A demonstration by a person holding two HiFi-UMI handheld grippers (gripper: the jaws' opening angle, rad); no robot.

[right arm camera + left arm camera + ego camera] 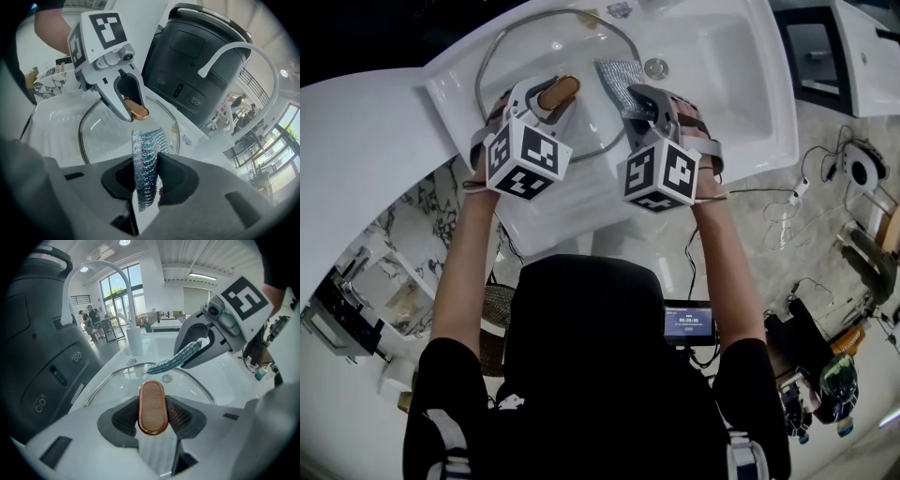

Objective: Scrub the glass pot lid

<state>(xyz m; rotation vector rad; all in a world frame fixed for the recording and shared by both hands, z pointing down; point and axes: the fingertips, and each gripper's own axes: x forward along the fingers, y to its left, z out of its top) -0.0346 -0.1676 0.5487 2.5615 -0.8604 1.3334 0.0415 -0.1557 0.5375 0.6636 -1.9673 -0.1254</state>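
The glass pot lid [546,47] with its metal rim lies tilted in the white sink [731,103]. My left gripper [551,99] is shut on the lid's copper-brown knob [559,91], which stands upright between the pads in the left gripper view [152,406]. My right gripper [634,97] is shut on a silver-teal mesh scrub pad [619,77]. The pad [146,161] sticks out past the jaws over the lid [101,133], just right of the knob [137,109]. From the left gripper view the pad [176,360] hangs close above the lid's rim [117,373]; whether they touch I cannot tell.
The sink's drain [655,67] lies just beyond the pad. A white arched faucet [96,270] and a big black appliance [201,61] stand behind the sink. Marble counter [403,216] is at the left; cables and gear [825,337] lie on the floor at the right.
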